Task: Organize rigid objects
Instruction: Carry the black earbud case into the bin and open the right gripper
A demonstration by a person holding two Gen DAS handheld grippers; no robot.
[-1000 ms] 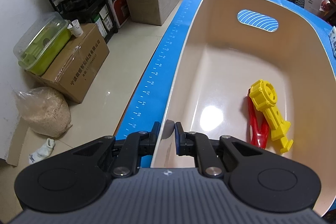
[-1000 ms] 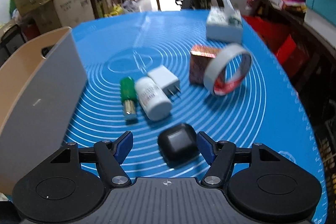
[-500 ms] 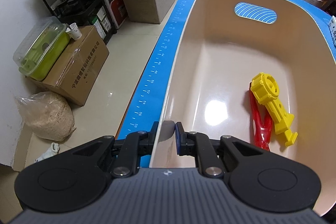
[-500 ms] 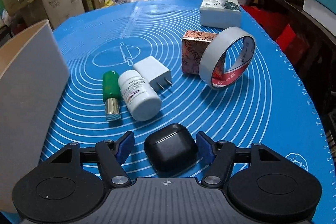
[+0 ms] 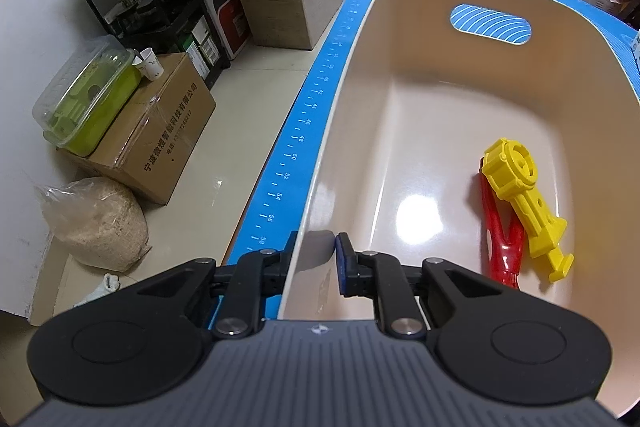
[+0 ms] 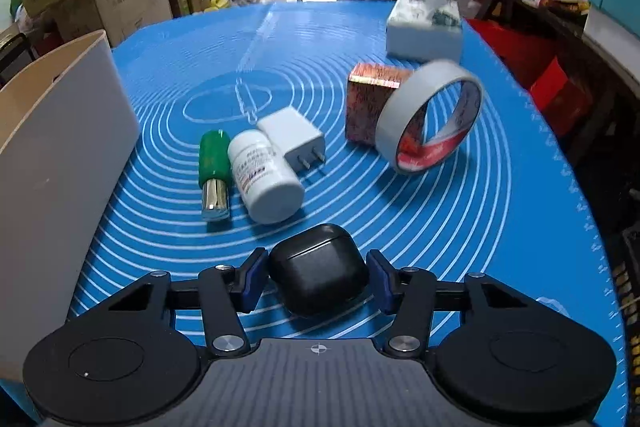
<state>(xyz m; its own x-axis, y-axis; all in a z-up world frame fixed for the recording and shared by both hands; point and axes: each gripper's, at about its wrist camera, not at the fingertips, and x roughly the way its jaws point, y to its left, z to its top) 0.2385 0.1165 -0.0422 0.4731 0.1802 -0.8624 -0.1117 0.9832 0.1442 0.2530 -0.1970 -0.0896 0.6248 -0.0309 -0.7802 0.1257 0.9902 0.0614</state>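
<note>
Left gripper (image 5: 316, 259): clamped on the near rim of the bin (image 5: 400, 75), one finger outside the wall, one inside.
Right gripper (image 6: 318, 279): closed in on the black case (image 6: 318, 273), pads right at its sides, though contact isn't clear; case sits on the mat (image 6: 460, 219).
Bin contents: yellow toy (image 5: 524, 203) lying over a red toy (image 5: 500, 239), by the right wall.
Beyond the case: green tube (image 6: 214, 173), white bottle (image 6: 264, 181) and charger (image 6: 294, 139), side by side.
Right of the charger: tape roll (image 6: 430, 117) leaning on a small box (image 6: 370, 99).
Far behind the case: tissue pack (image 6: 424, 31).
</note>
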